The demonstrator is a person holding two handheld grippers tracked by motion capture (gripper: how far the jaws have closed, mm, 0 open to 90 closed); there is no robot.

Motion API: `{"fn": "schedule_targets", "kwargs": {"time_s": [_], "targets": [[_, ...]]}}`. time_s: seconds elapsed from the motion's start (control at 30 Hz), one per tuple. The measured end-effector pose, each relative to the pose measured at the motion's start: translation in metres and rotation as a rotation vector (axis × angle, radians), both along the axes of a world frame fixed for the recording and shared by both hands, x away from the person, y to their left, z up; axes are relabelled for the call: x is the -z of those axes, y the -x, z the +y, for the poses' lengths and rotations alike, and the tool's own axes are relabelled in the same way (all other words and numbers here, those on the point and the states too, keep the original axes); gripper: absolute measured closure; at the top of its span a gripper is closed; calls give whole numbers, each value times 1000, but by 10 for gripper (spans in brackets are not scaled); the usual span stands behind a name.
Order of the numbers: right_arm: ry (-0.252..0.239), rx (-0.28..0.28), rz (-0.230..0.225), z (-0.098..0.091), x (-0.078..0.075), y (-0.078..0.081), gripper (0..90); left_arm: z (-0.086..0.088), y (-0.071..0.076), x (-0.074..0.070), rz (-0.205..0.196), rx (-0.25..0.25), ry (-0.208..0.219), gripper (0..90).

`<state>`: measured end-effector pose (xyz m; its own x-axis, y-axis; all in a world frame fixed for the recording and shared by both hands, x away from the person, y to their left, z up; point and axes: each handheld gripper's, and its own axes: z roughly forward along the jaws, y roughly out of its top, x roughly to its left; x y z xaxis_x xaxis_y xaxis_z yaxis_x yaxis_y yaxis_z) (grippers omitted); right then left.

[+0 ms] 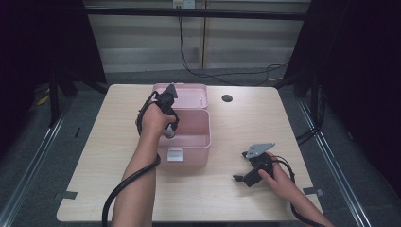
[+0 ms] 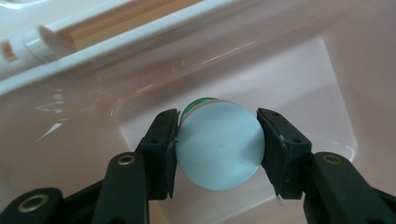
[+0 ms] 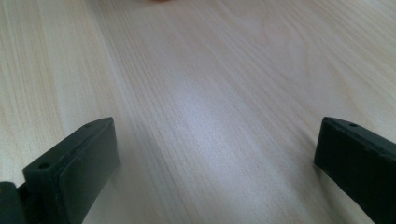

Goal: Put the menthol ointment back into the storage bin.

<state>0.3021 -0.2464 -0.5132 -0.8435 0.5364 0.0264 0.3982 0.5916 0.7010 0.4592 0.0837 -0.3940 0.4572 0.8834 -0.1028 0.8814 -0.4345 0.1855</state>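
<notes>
A pink plastic box [image 1: 201, 142] stands open in the middle of the wooden table, its lid [image 1: 191, 91] laid back behind it. My left gripper [image 1: 169, 131] points down into the box from its left rim. In the left gripper view its jaws [image 2: 217, 128] are shut on a small round container [image 2: 219, 149] with a white face and a green band, held just above the box's pink floor [image 2: 303, 79]. My right gripper [image 1: 241, 168] rests low on the table at the right; its fingers [image 3: 74, 163] stand wide apart with bare wood between them.
A white latch [image 1: 175, 155] sits on the box's front wall. A dark round hole [image 1: 227, 98] marks the table [image 1: 227, 203] behind the box at the right. Cables trail from both grippers toward the near edge. Beyond the table are metal floor rails and dark curtains.
</notes>
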Motion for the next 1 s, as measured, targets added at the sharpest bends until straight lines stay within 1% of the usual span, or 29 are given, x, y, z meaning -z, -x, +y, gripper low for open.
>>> {"fn": "schedule_targets", "kwargs": {"time_s": [0.1, 0.13, 0.2, 0.23, 0.27, 0.4, 0.47, 0.5, 0.6, 0.67, 0.7, 0.87, 0.93, 1.0], "targets": [[0, 0, 0, 0, 0, 0, 0, -2, 0, 5, -3, -14, 3, 504], [0, 0, 0, 0, 0, 0, 0, -2, -1, 6, 0, -13, 2, 504], [0, 0, -1, 0, 0, 0, 0, -2, -1, 8, -10, -8, -2, 504], [0, 0, 0, 0, 0, 0, 0, -3, -2, 9, -9, -19, 5, 504], [-1, -1, 1, 0, 0, 0, 0, -3, -2, 10, -10, -21, 3, 504], [-2, 0, 0, 0, 0, 0, 0, -4, -2, 14, -7, -10, 2, 504], [-2, 0, 0, 0, 0, 0, 0, -4, -2, 16, -17, -20, 0, 503], [-1, 1, -1, 0, 0, 0, 0, -4, -2, 16, -15, -13, -7, 503], [-1, 1, -1, 0, 0, 0, 0, -3, -2, 20, -18, -28, 2, 503], [-1, 0, -1, 0, 0, 0, 0, -2, -1, 22, -16, -28, -3, 503], [-1, 1, -1, 0, 0, 0, 0, -2, -2, 23, -23, -24, -5, 502], [-2, 0, 0, 0, 0, 0, 0, 1, -1, 28, -38, -44, 1, 502], [-2, 1, -1, 0, 0, 0, 0, 2, -1, 31, -37, -38, -1, 502], [-2, 1, 0, 0, 0, 0, 0, 2, -1, 33, -30, -46, 9, 502]]}}
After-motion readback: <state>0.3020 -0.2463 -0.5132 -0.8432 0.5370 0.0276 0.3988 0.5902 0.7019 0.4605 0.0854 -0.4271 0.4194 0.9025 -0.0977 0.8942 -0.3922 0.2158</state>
